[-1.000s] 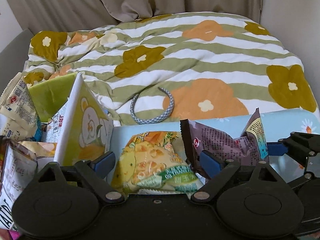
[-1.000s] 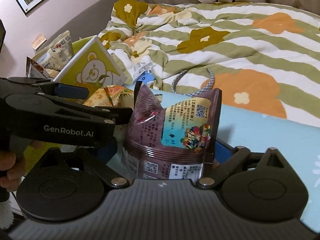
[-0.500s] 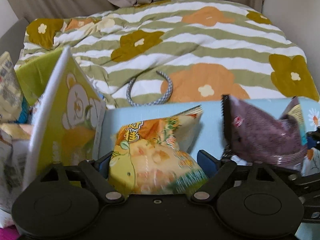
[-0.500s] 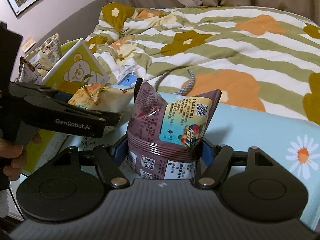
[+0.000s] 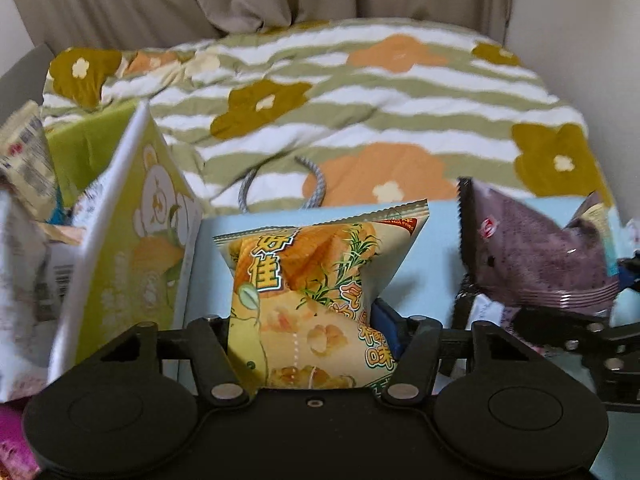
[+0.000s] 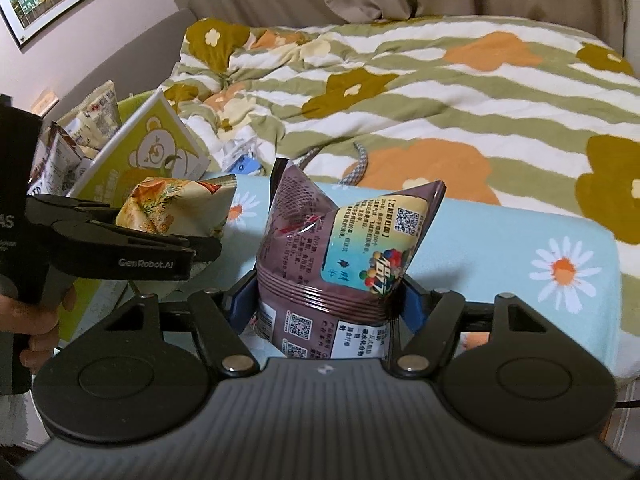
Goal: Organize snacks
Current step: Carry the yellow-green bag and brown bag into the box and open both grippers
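Note:
A yellow snack bag (image 5: 316, 280) stands upright between the jaws of my left gripper (image 5: 308, 320). The jaws are closing and pinch the bag at its waist. From the right wrist view that yellow bag (image 6: 172, 208) sticks up out of the left gripper (image 6: 192, 248). A purple snack bag (image 6: 344, 256) stands upright in my right gripper (image 6: 326, 300), whose jaws are closing and whose blue pads squeeze its lower half. The left wrist view has the purple bag (image 5: 532, 256) at the right. Both bags are over a light blue daisy cloth (image 6: 520, 240).
A yellow-green box with a bear picture (image 5: 132, 240) stands at the left, with several snack packs (image 5: 24, 168) inside. A grey braided headband (image 5: 316, 184) lies on the flowered striped quilt (image 5: 360, 100) behind the cloth. A person's hand (image 6: 40, 320) grips the left gripper's handle.
The left jaws have narrowed onto the yellow bag, which lay flat and now stands upright and creased. The right jaws have closed in on the purple bag, which has shifted right.

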A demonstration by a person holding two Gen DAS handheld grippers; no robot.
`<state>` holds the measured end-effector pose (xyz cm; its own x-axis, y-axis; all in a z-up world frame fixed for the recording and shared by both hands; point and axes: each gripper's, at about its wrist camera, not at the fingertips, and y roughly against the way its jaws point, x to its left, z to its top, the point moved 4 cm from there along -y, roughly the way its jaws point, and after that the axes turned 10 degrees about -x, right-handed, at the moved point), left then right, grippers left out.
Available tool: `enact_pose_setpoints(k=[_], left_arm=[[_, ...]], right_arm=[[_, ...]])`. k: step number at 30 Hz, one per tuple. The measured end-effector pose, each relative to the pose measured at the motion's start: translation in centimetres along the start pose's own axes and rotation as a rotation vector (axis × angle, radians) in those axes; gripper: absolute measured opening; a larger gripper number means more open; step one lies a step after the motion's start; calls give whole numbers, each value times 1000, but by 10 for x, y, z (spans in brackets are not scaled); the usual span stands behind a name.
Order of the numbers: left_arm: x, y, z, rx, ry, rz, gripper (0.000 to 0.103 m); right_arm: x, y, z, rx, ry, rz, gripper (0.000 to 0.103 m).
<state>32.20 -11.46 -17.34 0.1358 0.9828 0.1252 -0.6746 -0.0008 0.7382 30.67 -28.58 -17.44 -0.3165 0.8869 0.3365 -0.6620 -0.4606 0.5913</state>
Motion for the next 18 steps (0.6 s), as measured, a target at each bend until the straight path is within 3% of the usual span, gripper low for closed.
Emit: enact_pose_setpoints(k=[9,18], left_arm=[[7,77,14,-136,34,-24,65],[37,154,14,-256,86,-22,65]], right_arm=[[22,45,14,-66,10,-29,85],[81,97,43,-155,20,-3,85]])
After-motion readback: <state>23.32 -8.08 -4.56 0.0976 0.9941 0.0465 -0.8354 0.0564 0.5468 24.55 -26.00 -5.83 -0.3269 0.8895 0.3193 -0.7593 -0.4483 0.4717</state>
